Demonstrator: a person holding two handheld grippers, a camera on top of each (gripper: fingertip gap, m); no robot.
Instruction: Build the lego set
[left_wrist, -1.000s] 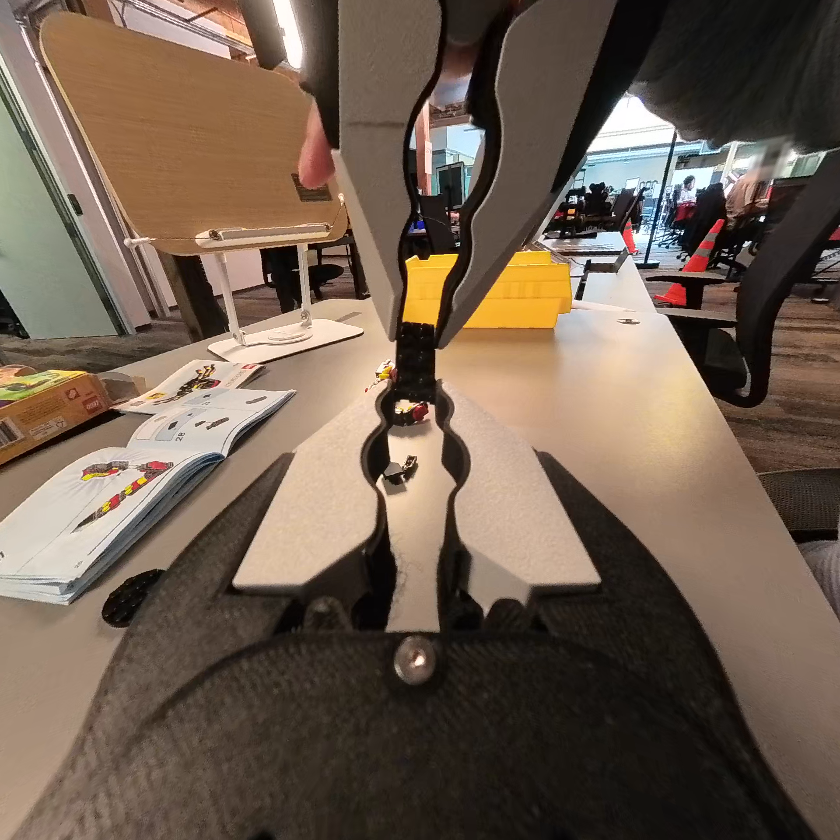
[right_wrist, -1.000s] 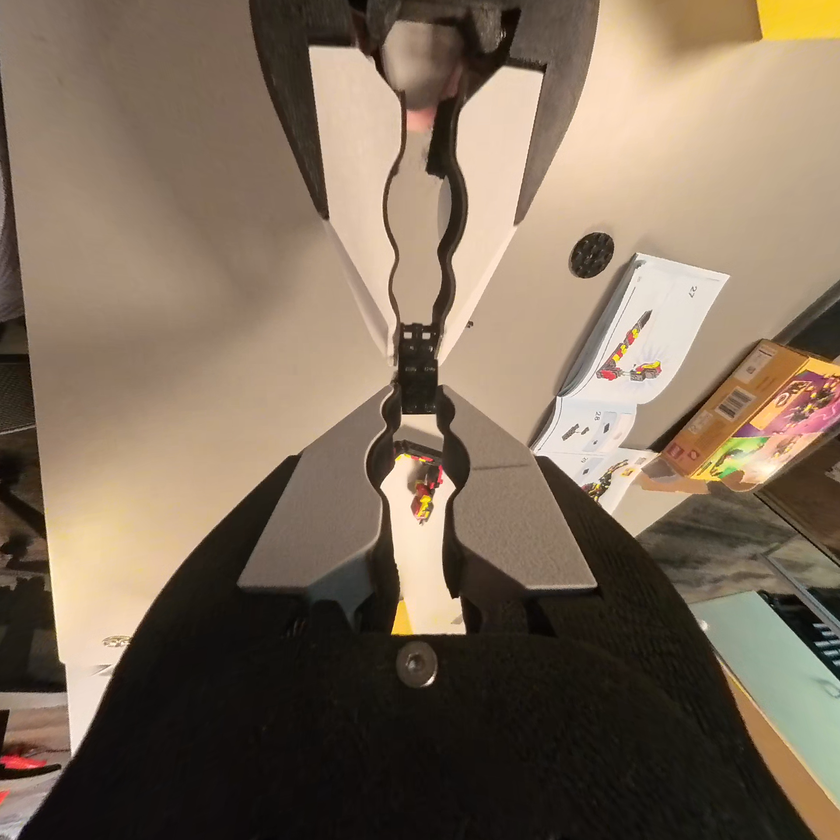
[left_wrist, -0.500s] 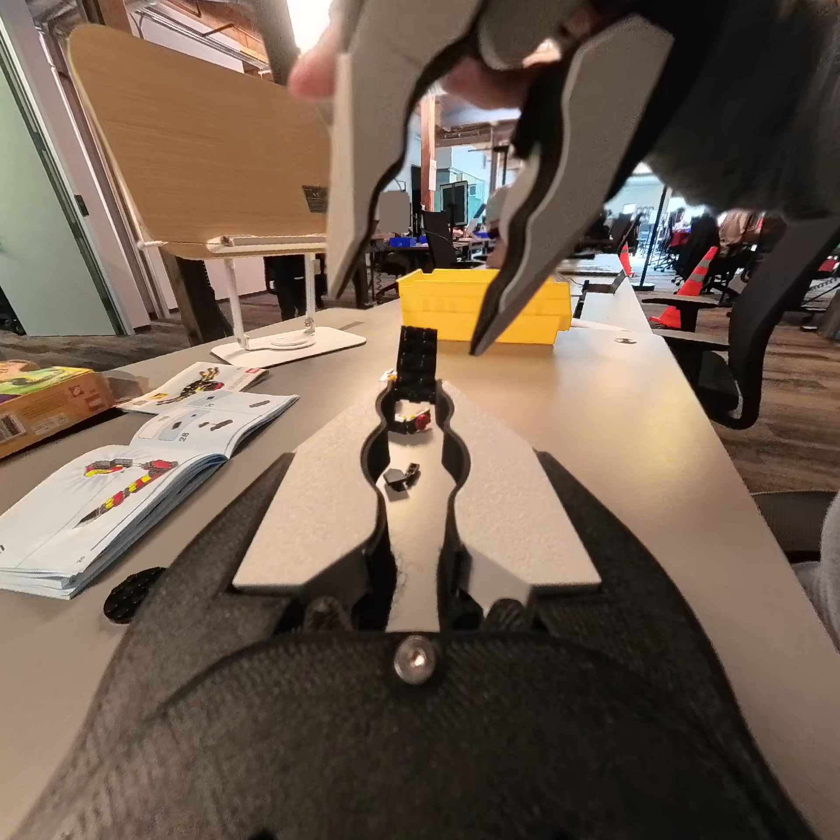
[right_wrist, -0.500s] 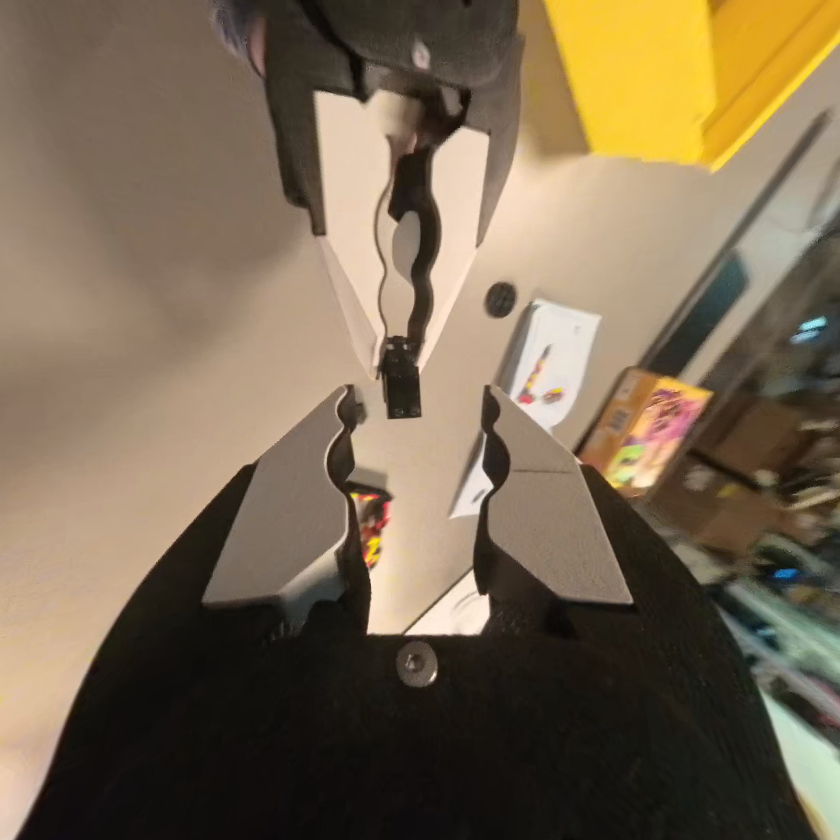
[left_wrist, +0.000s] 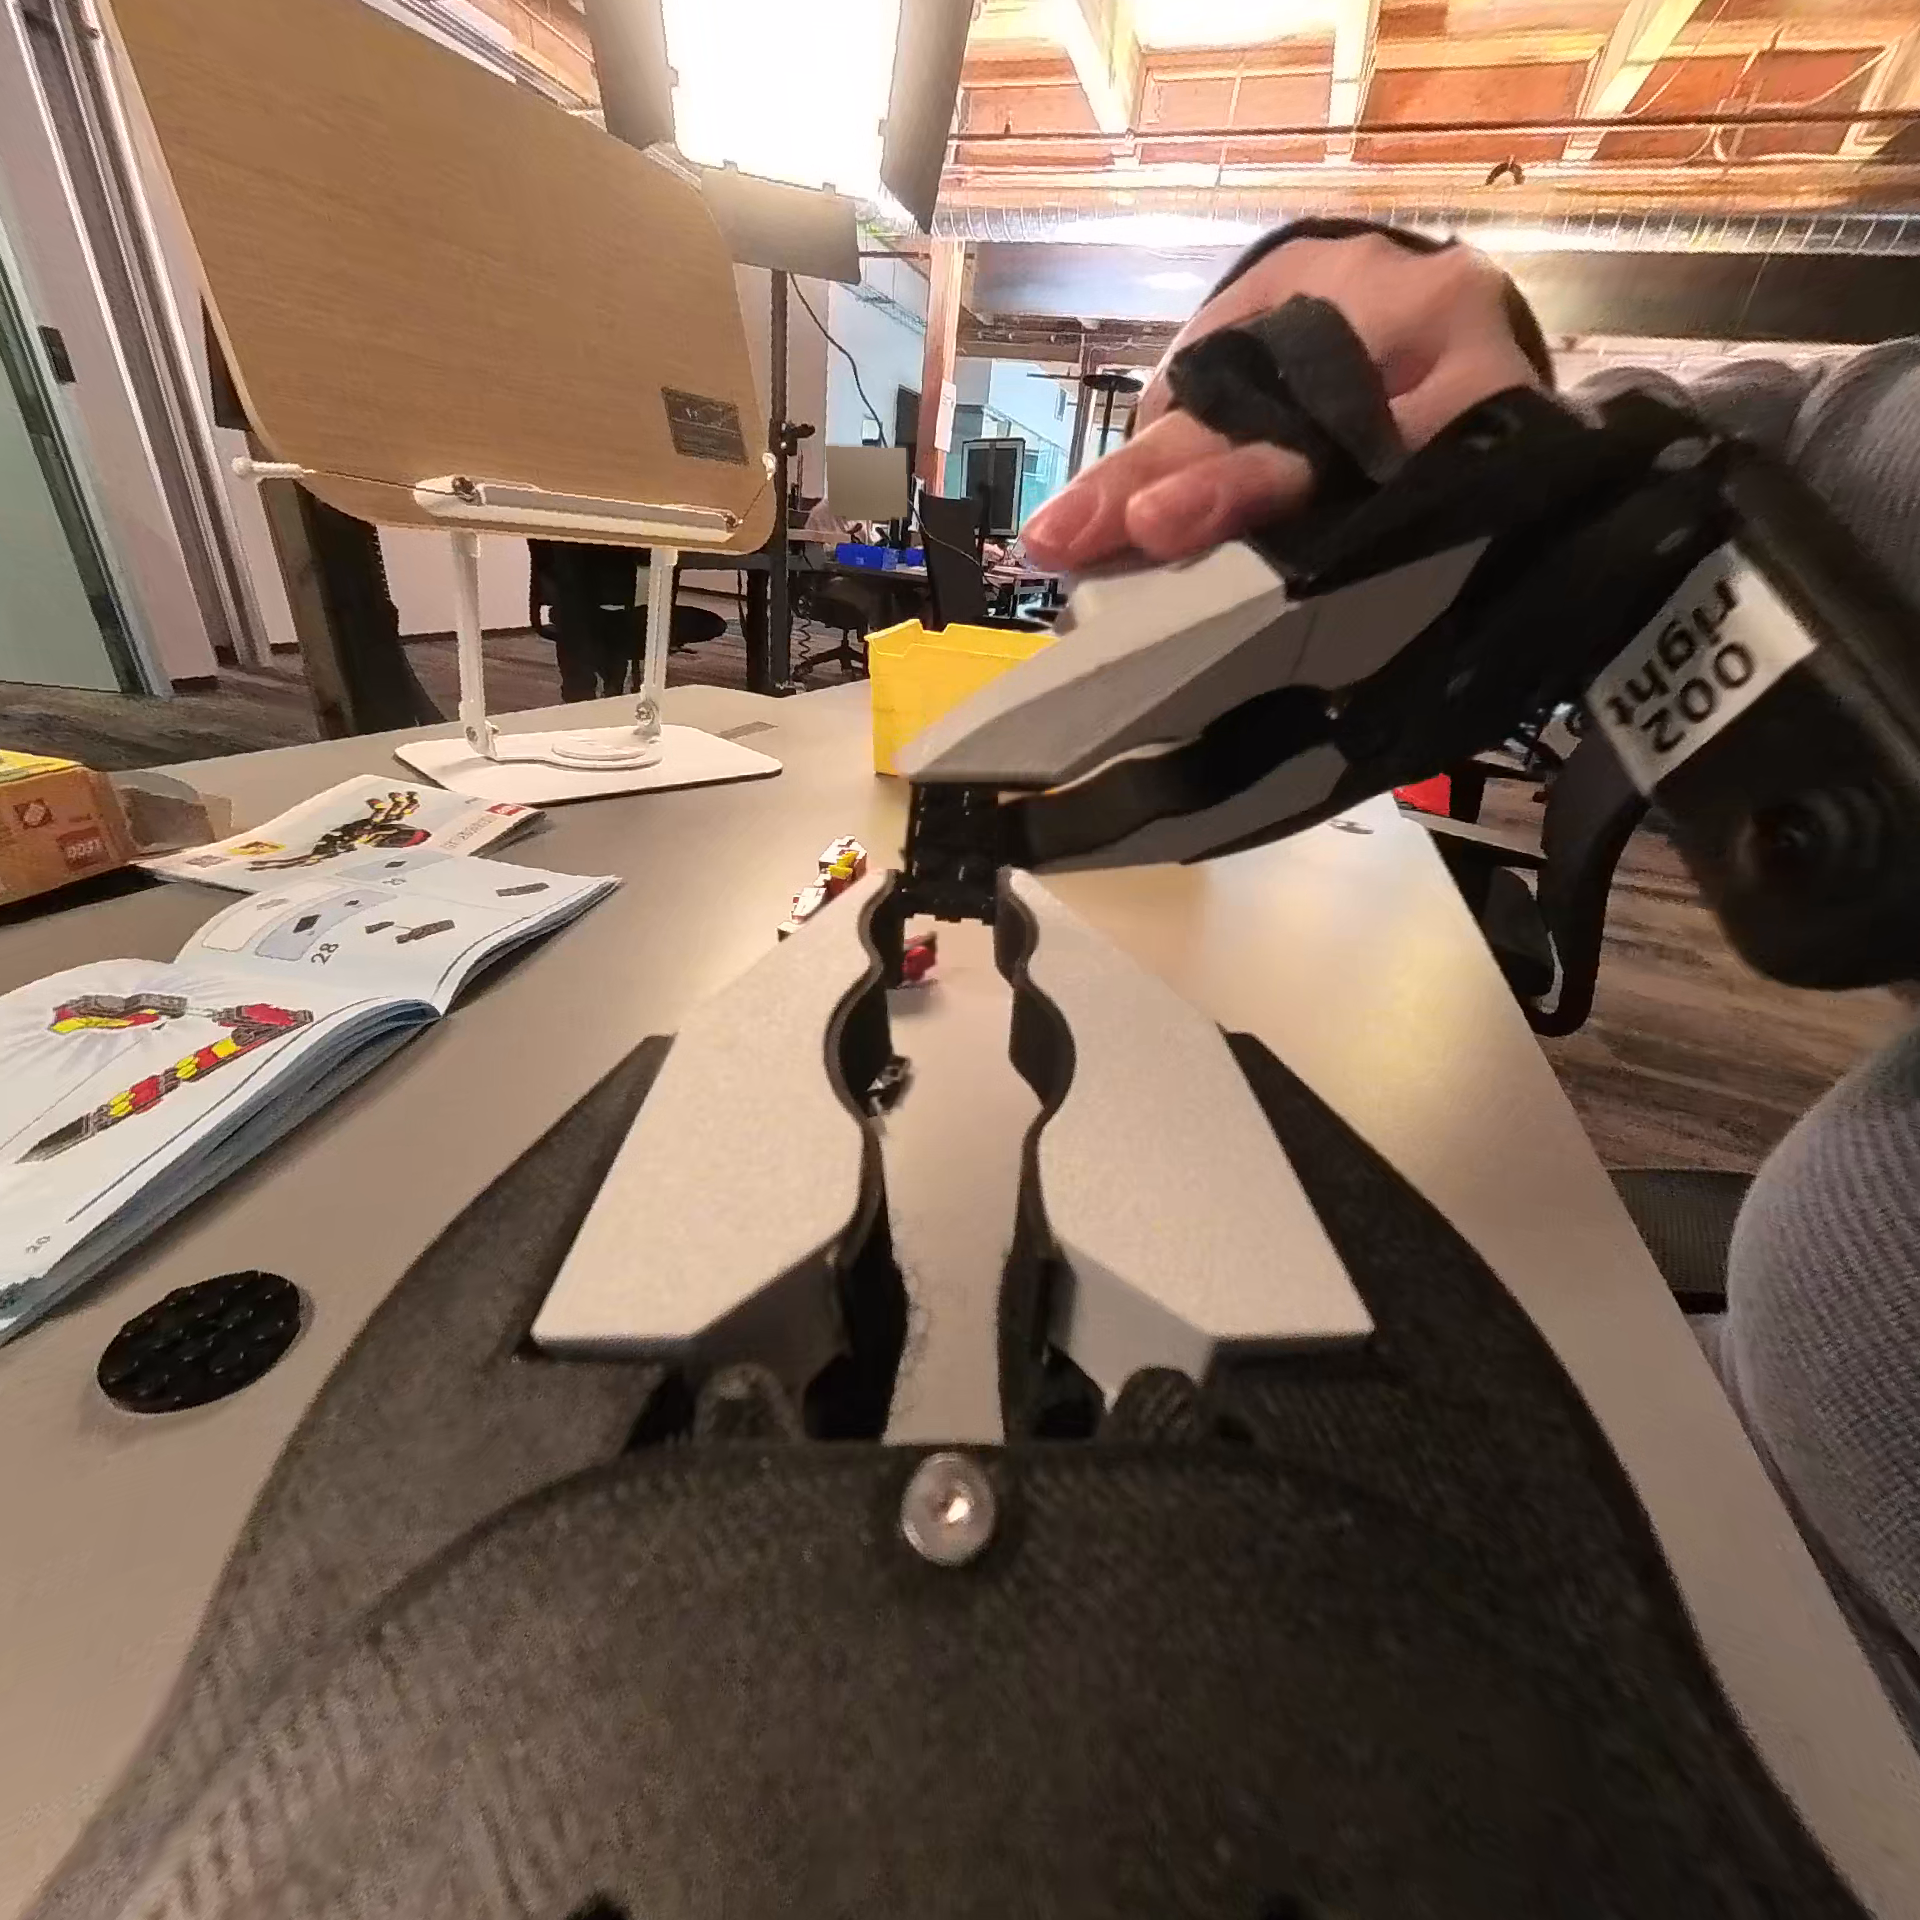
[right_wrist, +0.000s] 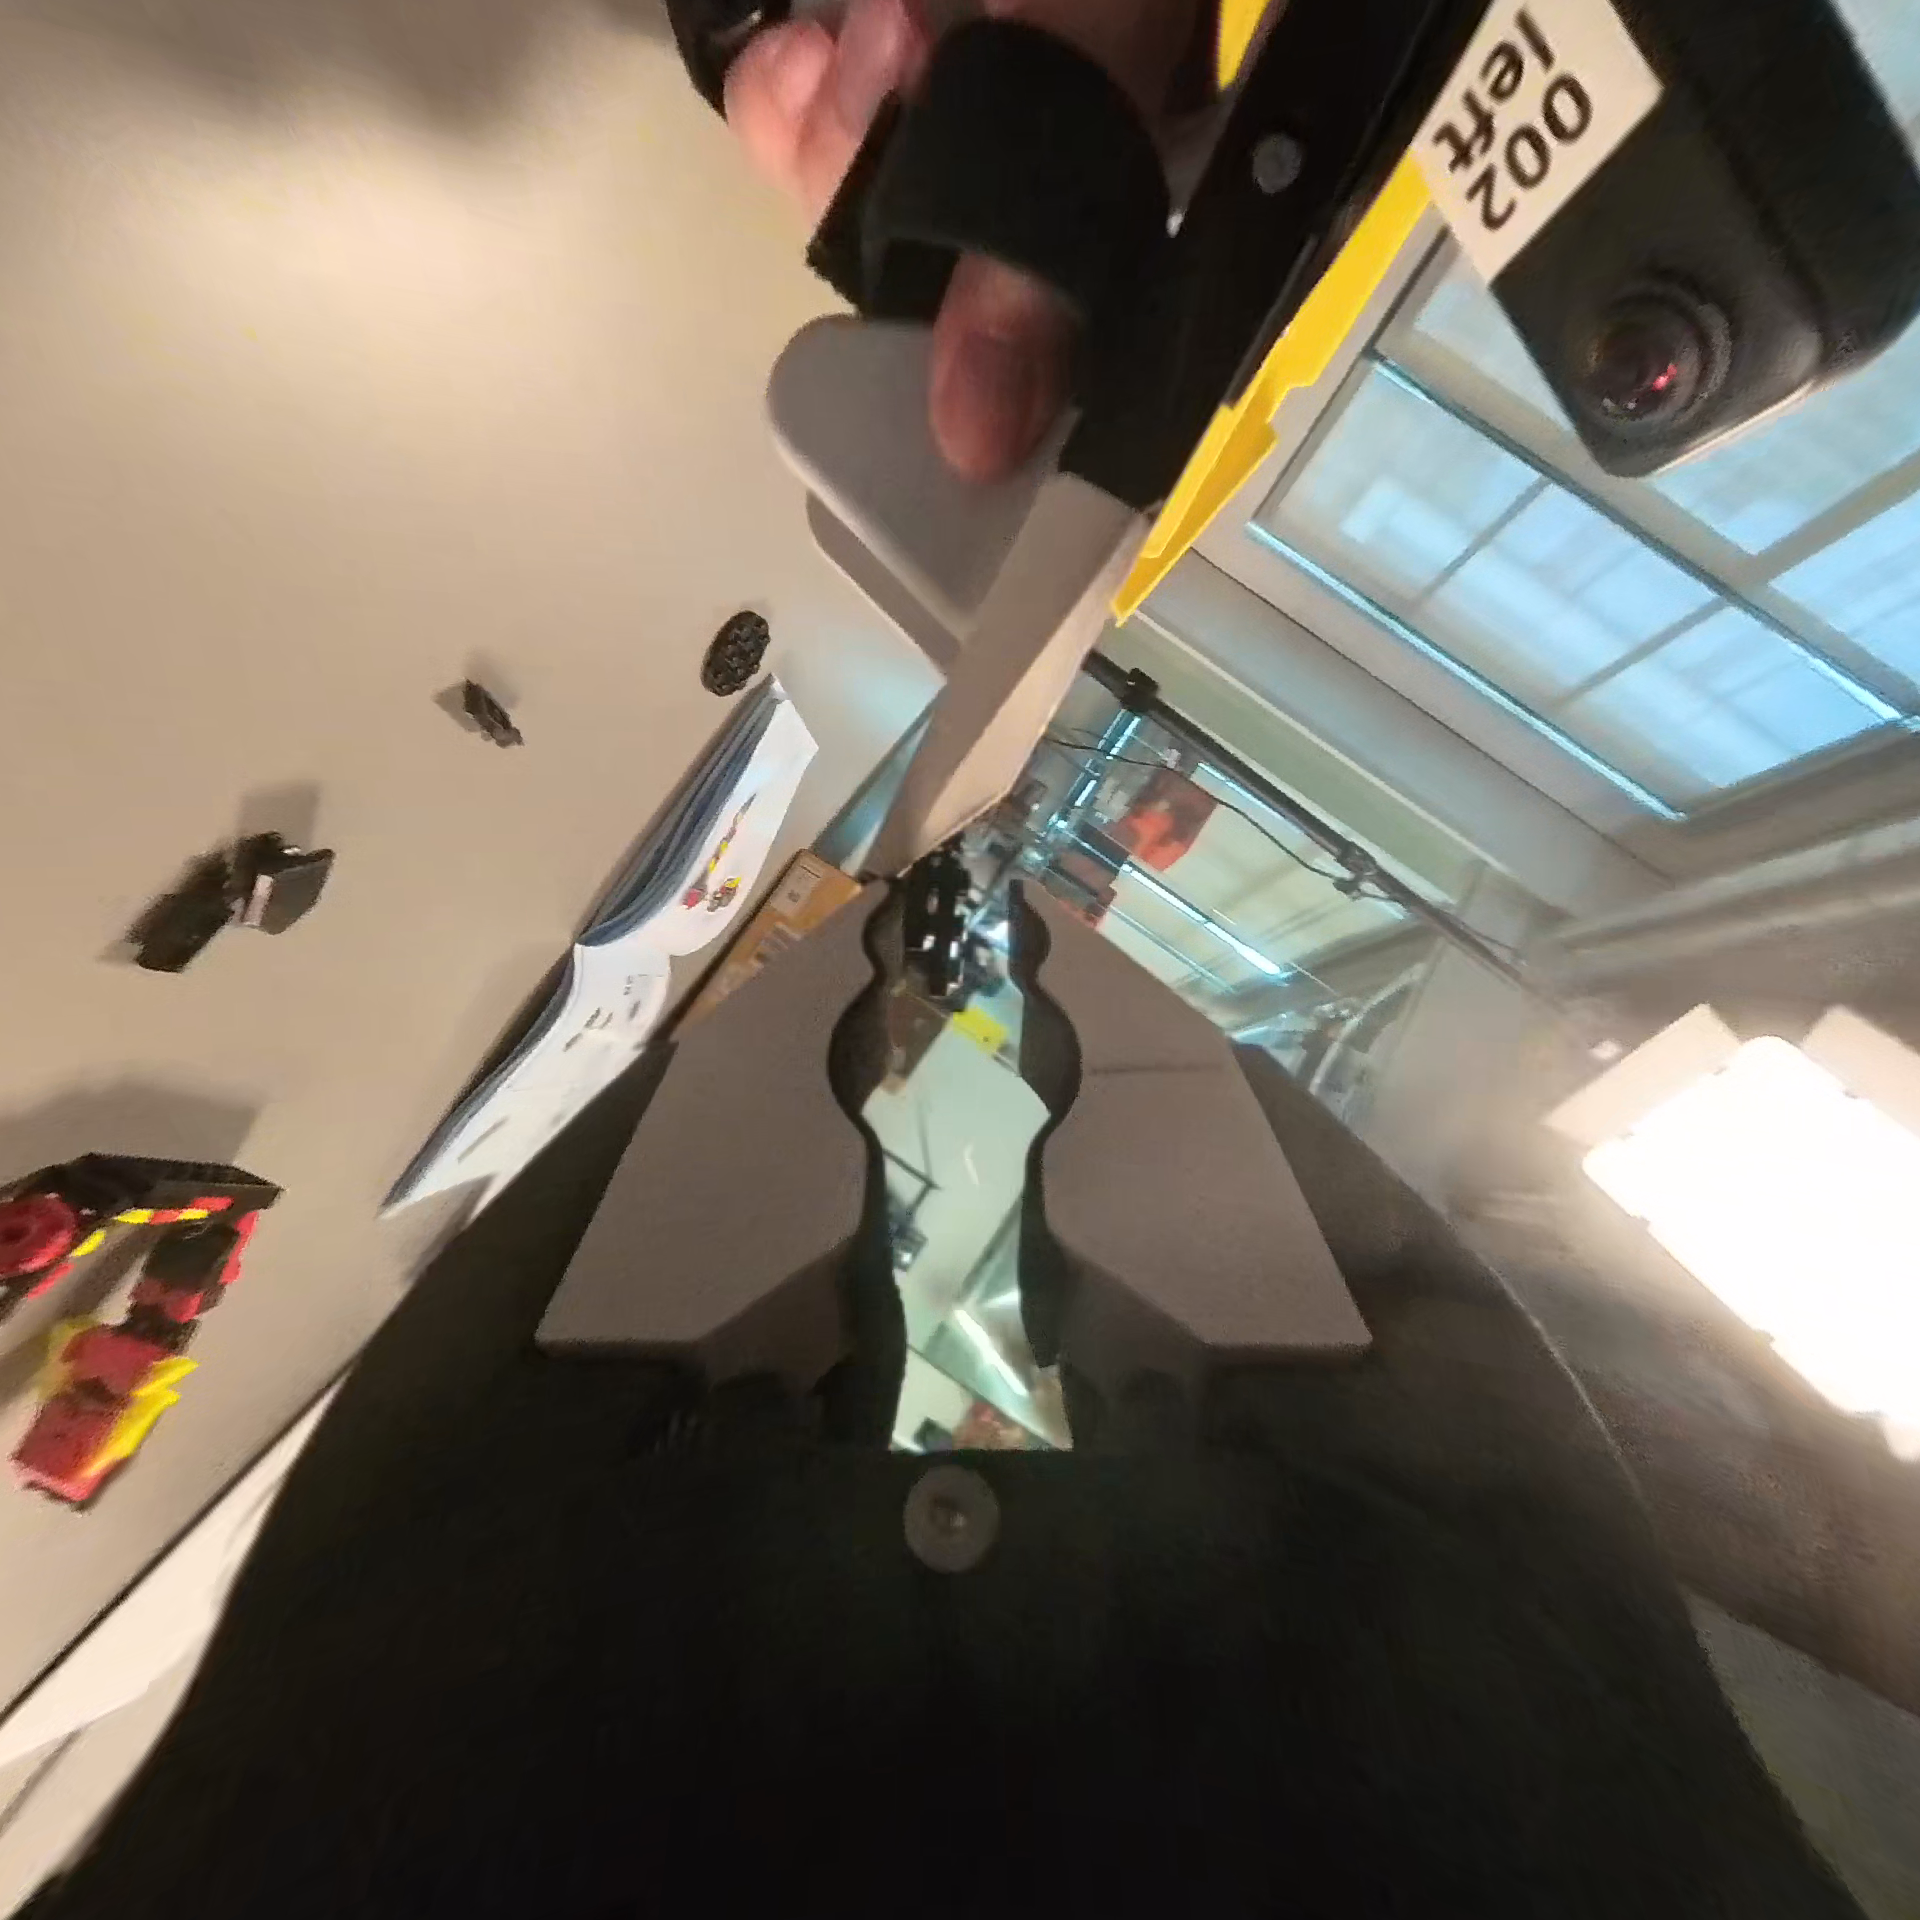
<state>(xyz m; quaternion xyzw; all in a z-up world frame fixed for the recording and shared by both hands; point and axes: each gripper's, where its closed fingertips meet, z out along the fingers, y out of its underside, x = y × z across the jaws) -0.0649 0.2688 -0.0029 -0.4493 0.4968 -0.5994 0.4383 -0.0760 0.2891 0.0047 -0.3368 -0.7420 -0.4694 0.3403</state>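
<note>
On the grey desk (left_wrist: 1299, 997), going left to right, lie a black round plate (left_wrist: 200, 1340), an open instruction booklet (left_wrist: 260, 997) and a yellow bin (left_wrist: 935, 686). At centre, above the desk, the left claw (left_wrist: 940, 904) is clamped on a black lego piece (left_wrist: 951, 852). The right claw (left_wrist: 966, 790) reaches in from the right, pinching the same piece's top. A red-and-yellow lego model (right_wrist: 114, 1309) sits on the desk.

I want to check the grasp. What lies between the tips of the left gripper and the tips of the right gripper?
A black lego piece lies there. In the left wrist view, the left gripper holds its lower end and the right gripper closes on its top.
</note>
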